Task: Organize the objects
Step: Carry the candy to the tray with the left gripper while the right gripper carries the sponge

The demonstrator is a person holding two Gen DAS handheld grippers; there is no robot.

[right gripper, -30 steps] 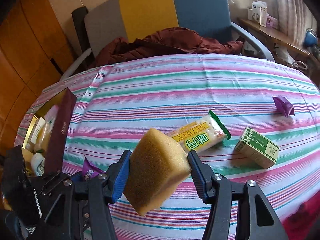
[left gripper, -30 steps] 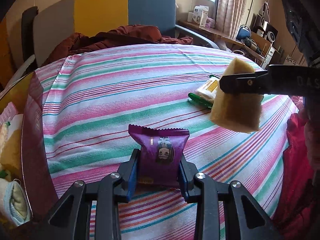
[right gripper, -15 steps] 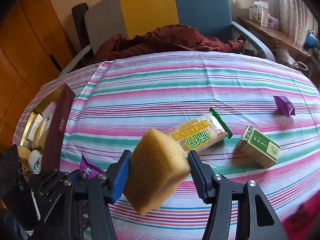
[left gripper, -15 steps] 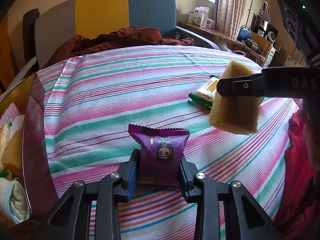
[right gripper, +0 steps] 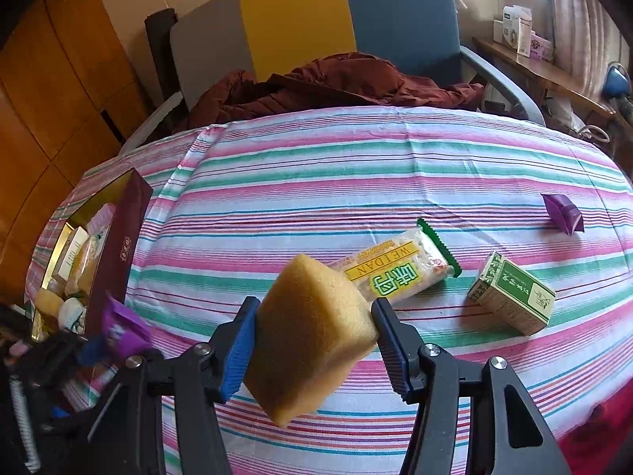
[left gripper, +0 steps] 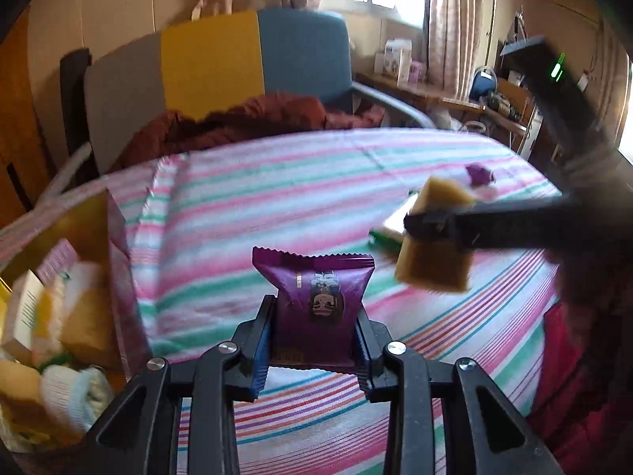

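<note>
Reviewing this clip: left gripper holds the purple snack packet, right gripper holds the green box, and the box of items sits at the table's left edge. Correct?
Not quite. The right gripper holds the yellow sponge, not the green box, which lies on the table, as the right wrist view shows. The left gripper does hold the purple snack packet, with the box of items at the left edge.

Each camera sits directly behind its gripper and looks forward along the fingers, low over the striped pink, green and white tablecloth (right gripper: 356, 166), toward the grey, yellow and blue upholstered chair (left gripper: 213, 63). The left wrist view lies beside the open maroon cardboard box (left gripper: 118, 277). Both views share the tablecloth, chair, box and the yellow foam sponge (right gripper: 312, 336), seen close in the right wrist view.
</note>
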